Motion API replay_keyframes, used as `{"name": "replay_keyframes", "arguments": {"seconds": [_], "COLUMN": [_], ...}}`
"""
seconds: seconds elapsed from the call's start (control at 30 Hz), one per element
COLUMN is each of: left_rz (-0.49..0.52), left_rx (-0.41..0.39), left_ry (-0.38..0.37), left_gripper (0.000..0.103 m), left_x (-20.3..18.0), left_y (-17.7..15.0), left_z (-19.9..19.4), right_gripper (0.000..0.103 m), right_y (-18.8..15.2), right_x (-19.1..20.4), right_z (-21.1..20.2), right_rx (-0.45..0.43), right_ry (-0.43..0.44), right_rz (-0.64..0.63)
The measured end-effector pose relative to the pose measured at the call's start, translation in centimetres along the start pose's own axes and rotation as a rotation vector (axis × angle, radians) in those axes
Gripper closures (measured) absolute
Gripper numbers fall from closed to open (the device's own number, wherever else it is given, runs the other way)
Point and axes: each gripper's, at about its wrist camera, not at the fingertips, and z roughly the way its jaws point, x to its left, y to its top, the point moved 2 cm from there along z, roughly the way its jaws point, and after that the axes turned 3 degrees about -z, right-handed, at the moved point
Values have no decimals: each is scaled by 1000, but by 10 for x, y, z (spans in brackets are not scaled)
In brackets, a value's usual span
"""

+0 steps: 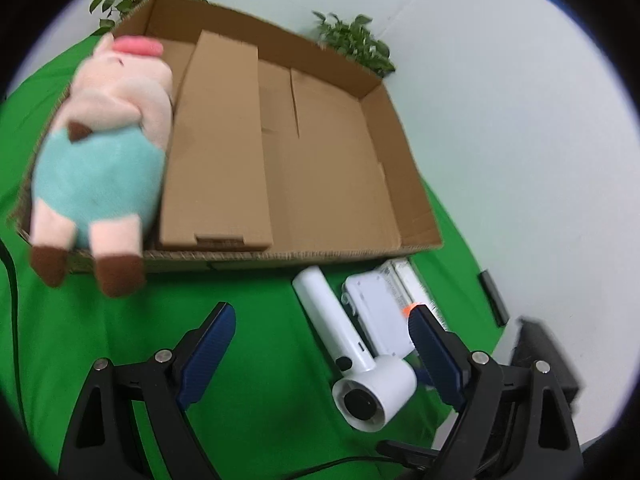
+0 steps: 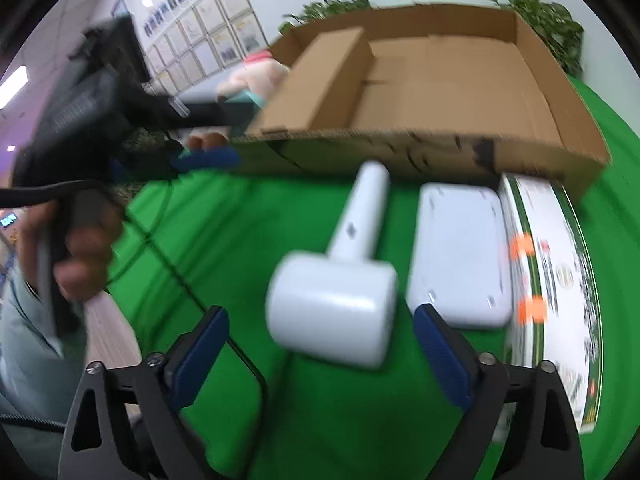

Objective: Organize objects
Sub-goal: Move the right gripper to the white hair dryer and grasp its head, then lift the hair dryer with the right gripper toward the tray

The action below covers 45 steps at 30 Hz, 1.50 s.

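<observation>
a shallow cardboard box [image 1: 328, 152] sits on a green cloth [image 1: 248, 344] as the collecting place, its low walls letting things be set in from above. a stuffed pig [image 1: 100, 160] lies along the box's left side, its feet hanging over the front wall, and a flat folded carton [image 1: 224, 152] rests just beside it on the box floor, which leaves the right part of the floor free for more items. three things wait outside, lined up close to the front wall: a white hair dryer [image 2: 340, 292] with its handle pointing toward the box, a white flat case [image 2: 460, 256] just beside it, and a printed package [image 2: 556, 280] against the case's far side. the right gripper [image 2: 320, 352] points down at the dryer with jaws apart and nothing pressed between the pads; the dryer's barrel lies ahead of and between the fingers, which suggests it is the next item to be lifted by its thick end. the left gripper [image 1: 324, 344] is also spread wide and empty, hanging over bare cloth beside the dryer. in the right wrist view a hand [image 2: 80, 264] grasps that tool's handle. judged from this layout, the sorting is partly done.
</observation>
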Motion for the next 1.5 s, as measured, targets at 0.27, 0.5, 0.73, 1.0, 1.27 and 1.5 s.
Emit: {"name": "replay_keyframes", "arguments": {"seconds": [0.27, 0.5, 0.73, 1.0, 1.27, 1.5], "left_rz": [-8, 9, -39, -104, -108, -144], "left_rx": [47, 241, 318, 370, 322, 347], "left_ry": [-62, -106, -141, -150, -97, -101], "left_gripper": [15, 20, 20, 29, 60, 62], "left_x": [-1, -20, -20, -10, -7, -4], "left_y": [19, -5, -28, -54, -60, -67], "left_z": [9, 62, 78, 91, 85, 90], "right_gripper": [30, 43, 43, 44, 45, 45], "right_y": [1, -5, -13, -27, -23, -15], "right_x": [12, 1, 1, 17, 29, 34], "right_z": [11, 8, 0, -12, -14, -12], "right_rx": [0, 20, 21, 29, 31, 27], "right_ry": [-51, -58, 11, 31, 17, -2], "right_rz": [-10, 50, 90, 42, -3, -6]}}
